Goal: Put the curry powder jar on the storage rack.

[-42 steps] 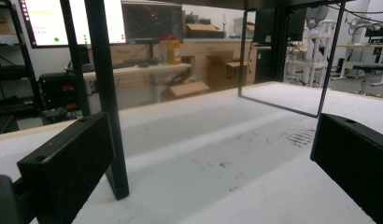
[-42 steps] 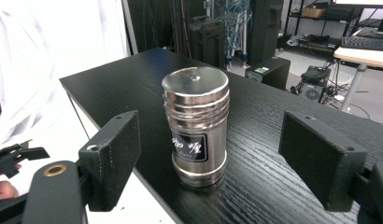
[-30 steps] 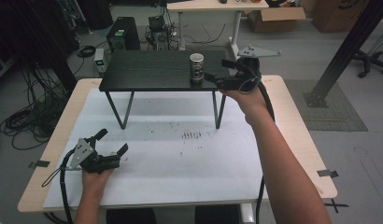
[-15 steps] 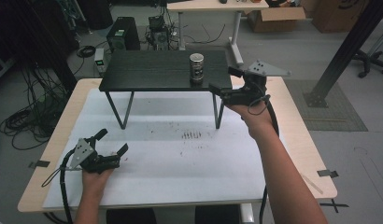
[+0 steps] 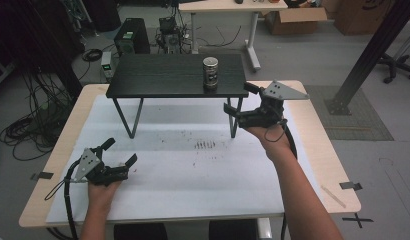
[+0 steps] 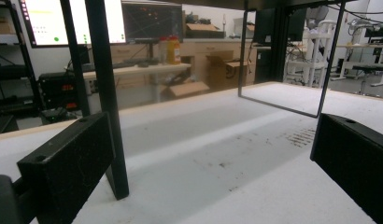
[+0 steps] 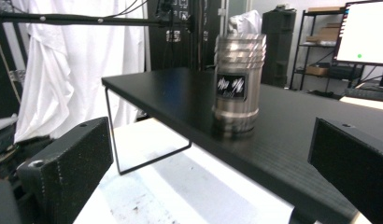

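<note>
Backing off now: my right gripper [image 5: 242, 99] has come away from the metal can [image 5: 210, 72] and dropped lower than a second ago, and its jaws have just been opening, nothing between them. They stand wide apart, one jaw by the front right corner of the black shelf [image 5: 163, 77], the other lower, near the shelf's right leg. I'm looking along those jaws in the right gripper view and the can [image 7: 238, 84] sits dead ahead, upright on the shelf top [image 7: 180, 100], near its front edge, well clear of both pads. It's a ribbed silver cylinder with a small dark label on its side.

Over on the other side, my left gripper [image 5: 121, 156] hasn't budged; it rests low on the white table cover [image 5: 193, 170] near the front left corner, jaws spread wide and empty. From the left gripper view I see the shelf's thin black legs [image 6: 105, 93] standing on the cover, with scuff marks [image 6: 299, 136] on the sheet ahead.
</note>
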Demonstrator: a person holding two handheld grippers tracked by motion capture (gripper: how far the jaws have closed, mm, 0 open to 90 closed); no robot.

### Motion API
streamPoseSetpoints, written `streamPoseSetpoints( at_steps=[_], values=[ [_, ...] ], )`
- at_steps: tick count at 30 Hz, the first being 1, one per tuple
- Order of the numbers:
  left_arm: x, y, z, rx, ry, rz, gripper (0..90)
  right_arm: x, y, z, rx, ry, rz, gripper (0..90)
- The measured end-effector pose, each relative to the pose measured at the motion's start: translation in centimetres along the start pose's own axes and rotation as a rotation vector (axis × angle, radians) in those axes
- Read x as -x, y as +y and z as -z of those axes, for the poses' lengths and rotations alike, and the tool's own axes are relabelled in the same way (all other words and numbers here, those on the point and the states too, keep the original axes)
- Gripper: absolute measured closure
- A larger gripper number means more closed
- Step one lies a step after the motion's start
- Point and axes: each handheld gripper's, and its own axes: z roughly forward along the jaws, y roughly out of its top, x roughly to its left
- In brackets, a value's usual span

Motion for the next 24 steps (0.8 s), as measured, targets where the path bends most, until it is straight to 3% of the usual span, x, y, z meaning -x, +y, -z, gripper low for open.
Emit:
streamPoseSetpoints(
  at_steps=[13,24],
  values=[
    [0.0,0.0,0.0,0.001,0.000,-0.001,0.2,-0.4,-5.1,-0.1,-0.031,-0.001,-0.010,0.0],
    [0.0,0.0,0.0,0.001,-0.001,0.002,0.2,-0.4,-9.7,-0.3,-0.033,-0.026,-0.074,0.0]
  ],
)
